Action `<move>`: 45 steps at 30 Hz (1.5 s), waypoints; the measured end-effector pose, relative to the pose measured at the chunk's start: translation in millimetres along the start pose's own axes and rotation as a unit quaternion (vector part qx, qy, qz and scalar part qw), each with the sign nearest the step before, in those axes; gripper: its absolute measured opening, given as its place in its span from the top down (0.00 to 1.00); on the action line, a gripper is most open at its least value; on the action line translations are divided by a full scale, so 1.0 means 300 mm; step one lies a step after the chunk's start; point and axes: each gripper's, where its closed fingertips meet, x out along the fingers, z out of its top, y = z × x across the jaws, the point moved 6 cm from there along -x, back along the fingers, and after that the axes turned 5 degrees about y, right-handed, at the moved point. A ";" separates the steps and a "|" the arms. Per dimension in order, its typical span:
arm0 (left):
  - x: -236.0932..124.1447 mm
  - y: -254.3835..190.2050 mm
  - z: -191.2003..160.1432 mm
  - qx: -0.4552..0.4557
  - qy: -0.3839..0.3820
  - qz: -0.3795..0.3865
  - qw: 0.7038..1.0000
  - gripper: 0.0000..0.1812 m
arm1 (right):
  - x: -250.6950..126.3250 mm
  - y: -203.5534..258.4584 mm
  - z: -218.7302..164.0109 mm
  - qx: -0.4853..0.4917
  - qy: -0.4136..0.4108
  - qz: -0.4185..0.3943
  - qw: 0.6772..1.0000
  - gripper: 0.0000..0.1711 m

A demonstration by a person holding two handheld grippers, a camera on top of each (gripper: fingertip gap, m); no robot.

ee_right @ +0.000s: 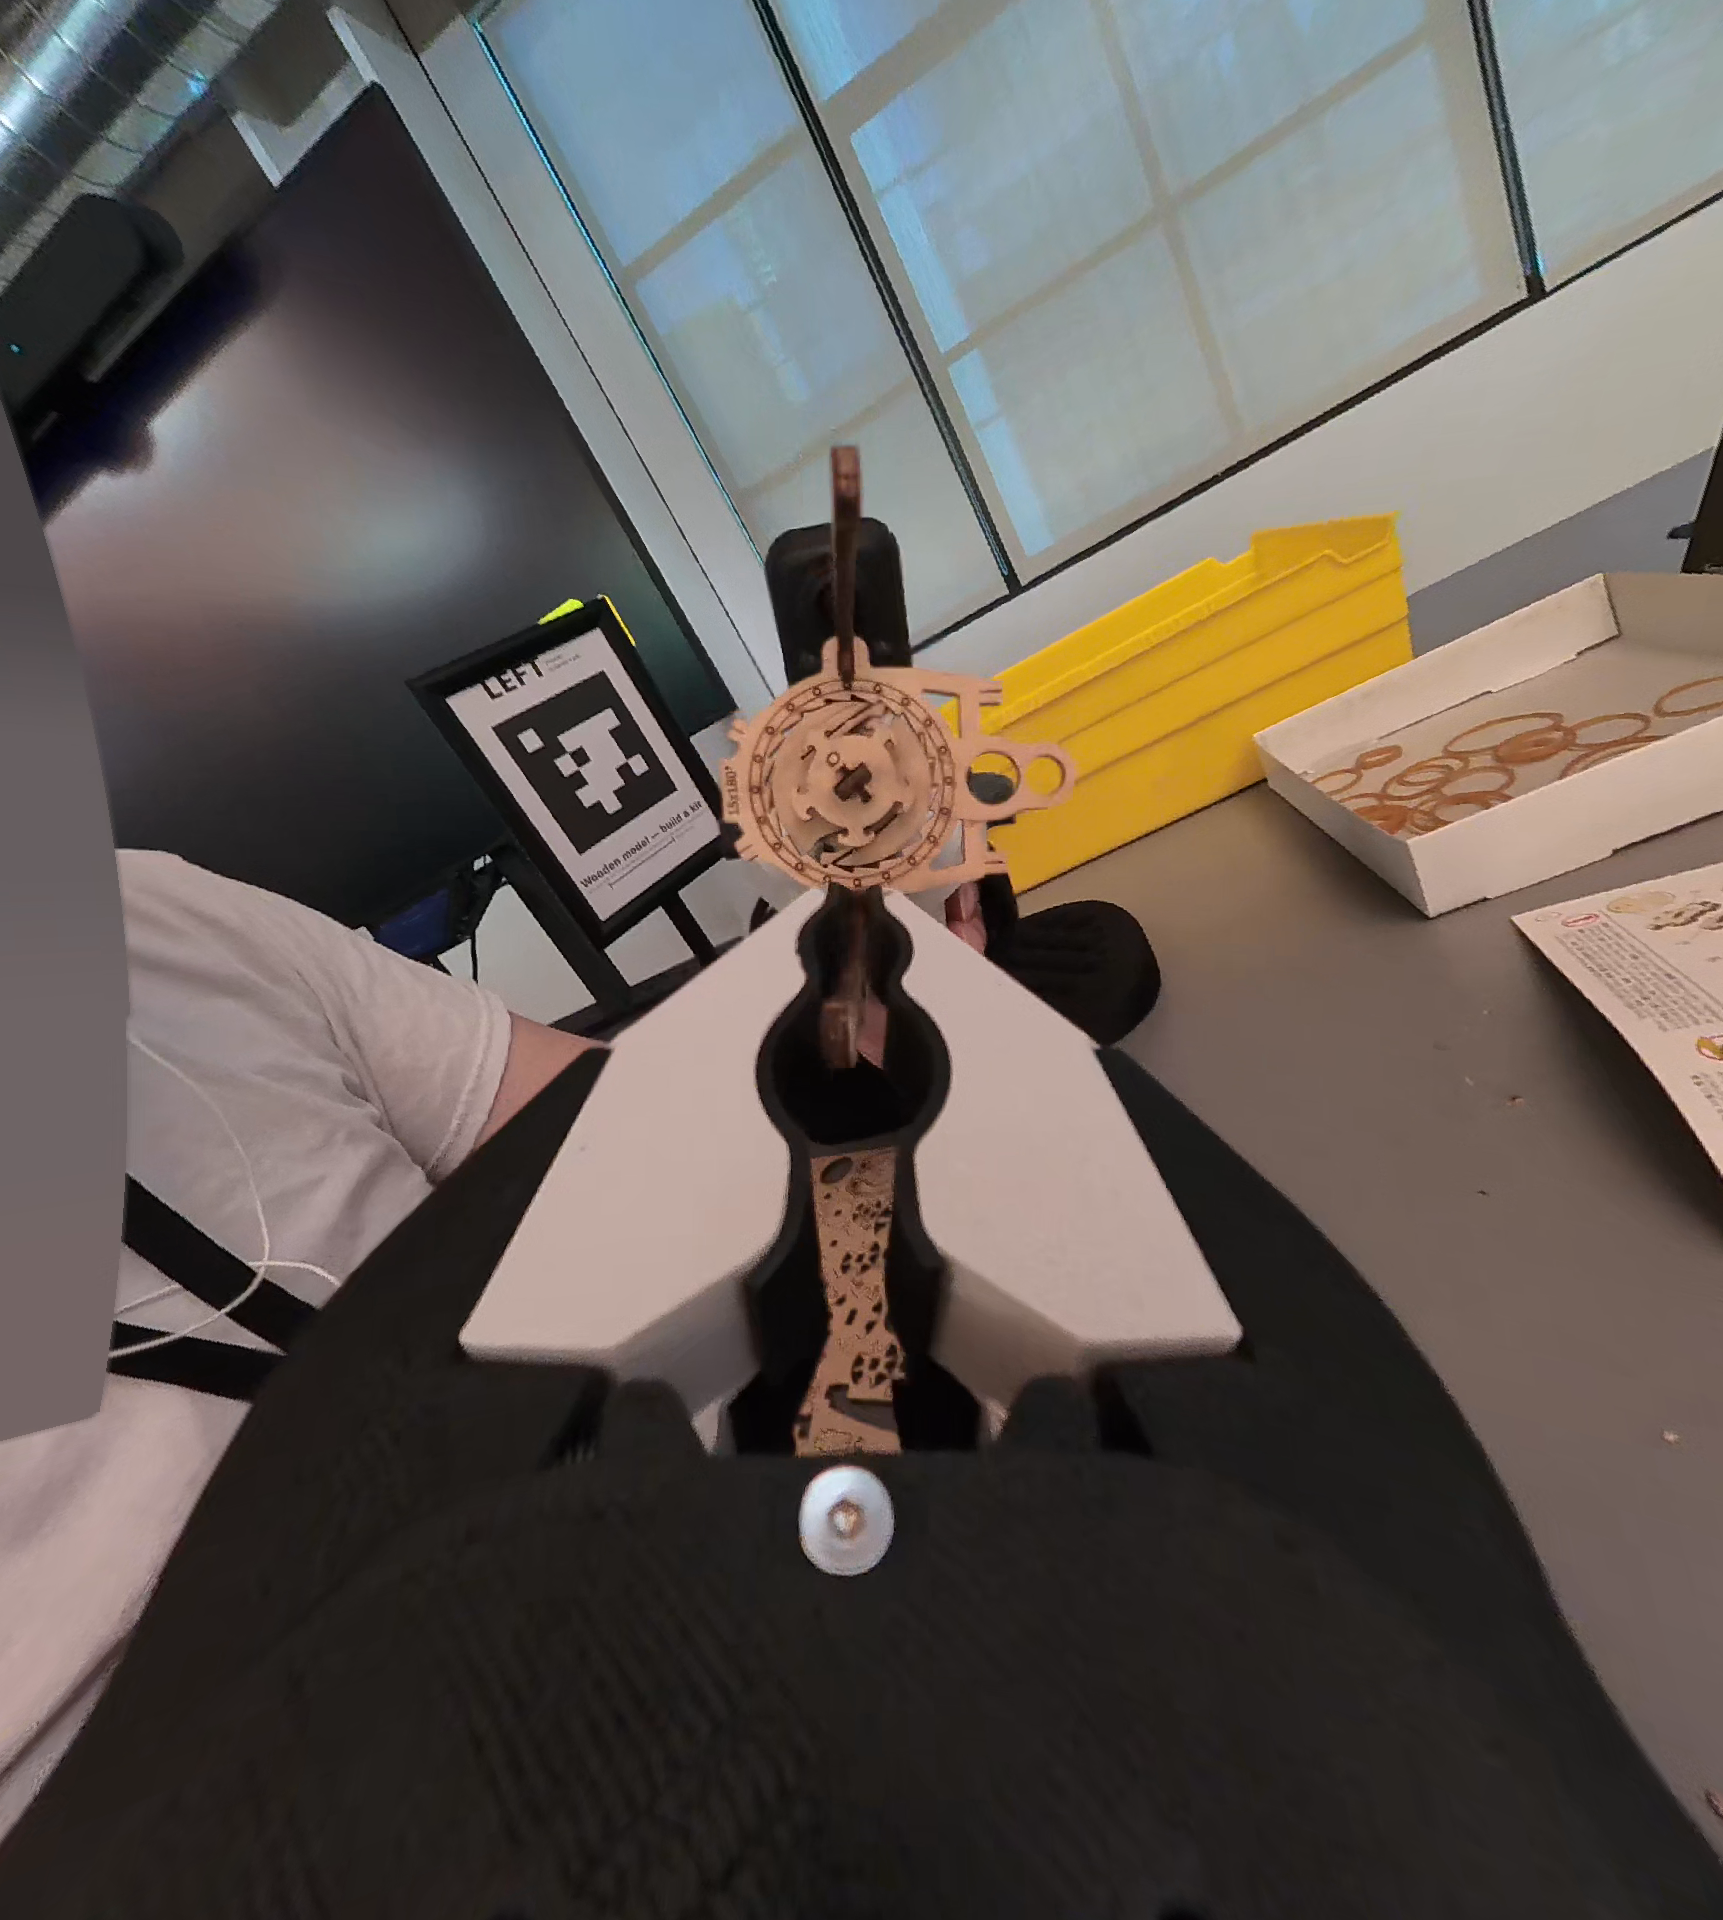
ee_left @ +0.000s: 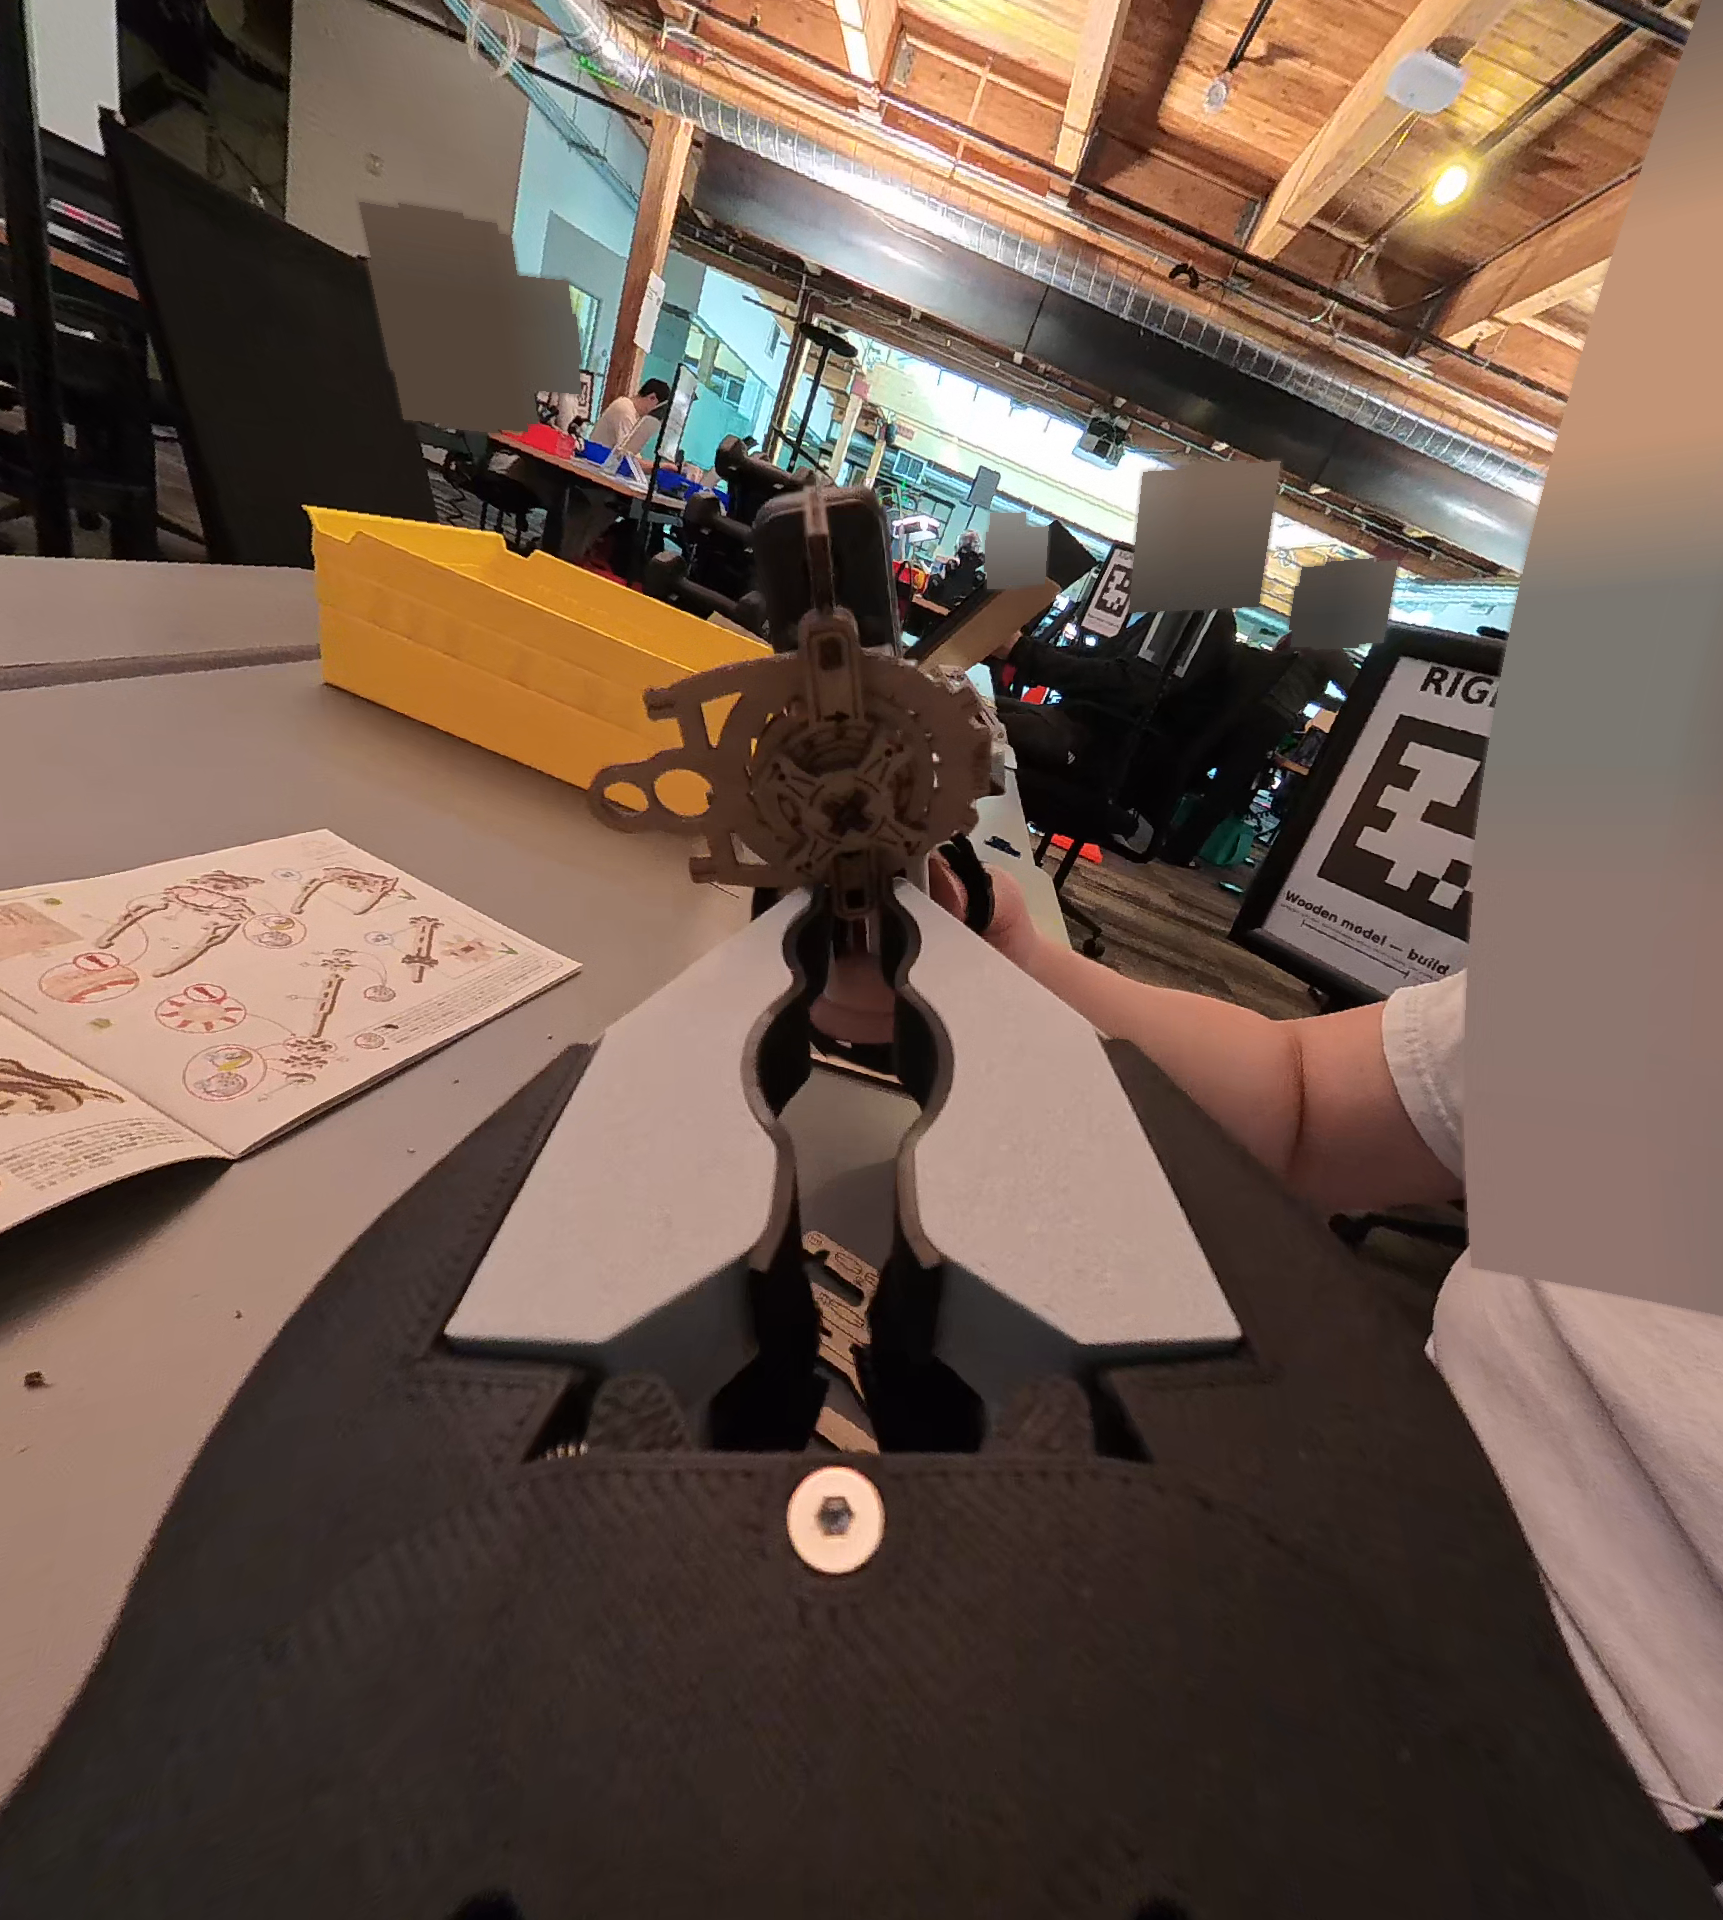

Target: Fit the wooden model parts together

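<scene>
Both grippers meet on 1 wooden gear assembly (ee_left: pixel 815 779) held up above the grey table (ee_left: pixel 161 665). Left gripper (ee_left: pixel 849 914) jaws closed on its lower edge; right gripper (ee_right: pixel 849 914) jaws pinch a thin wooden strip (ee_right: pixel 844 561) running through the assembly (ee_right: pixel 857 795). Yellow bin (ee_left: pixel 483 634) & instruction booklet (ee_left: pixel 161 997) behind, tray of rubber bands (ee_right: pixel 1522 758) to right

The open printed instruction booklet (ee_left: pixel 213 997) runs off the left edge in the left wrist view. In the right wrist view, the shallow white cardboard tray (ee_right: pixel 1439 821) is cut off at right, and its thin tan rings (ee_right: pixel 1522 748) are too small to count.
</scene>
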 end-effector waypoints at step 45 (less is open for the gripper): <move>0.003 -0.005 -0.023 -0.005 0.040 -0.014 0.999 0.96 | -0.014 0.010 -0.030 -0.027 0.050 -0.011 0.998 0.99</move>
